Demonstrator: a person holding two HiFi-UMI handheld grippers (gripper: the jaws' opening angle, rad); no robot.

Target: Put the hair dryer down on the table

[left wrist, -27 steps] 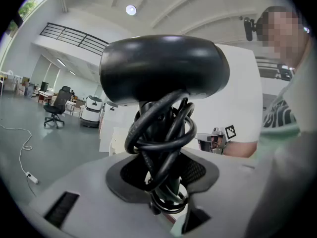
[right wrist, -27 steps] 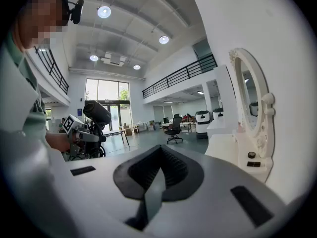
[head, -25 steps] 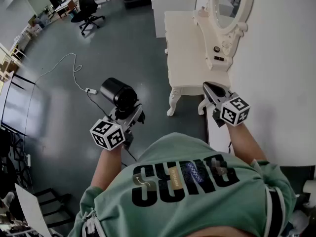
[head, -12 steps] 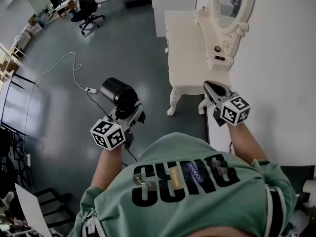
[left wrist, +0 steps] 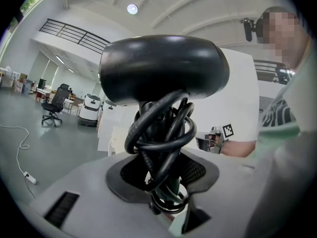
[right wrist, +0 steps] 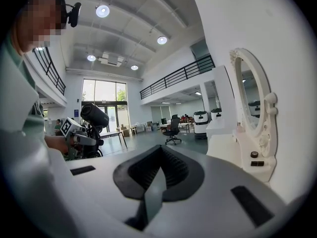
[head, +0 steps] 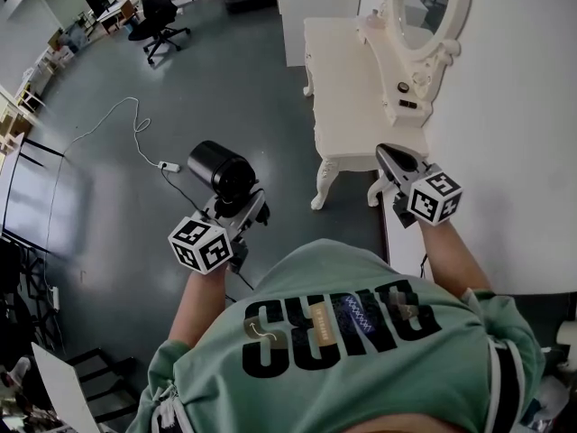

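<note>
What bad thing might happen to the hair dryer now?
It might fall: the left gripper holds the hair dryer out over the floor, not the table. Its jaws press on a handle wrapped in loose cord, which may slip. When it is set down, it might also bump the small things by the mirror.

The hair dryer (left wrist: 163,68) is seen to be moulded in smooth black plastic with a dull sheen, and its cord (left wrist: 159,142) is sheathed in matt black rubber. The tabletop (head: 347,79) is finished in smooth cream paint. The floor (head: 180,88) is coated grey and faintly glossy.
</note>
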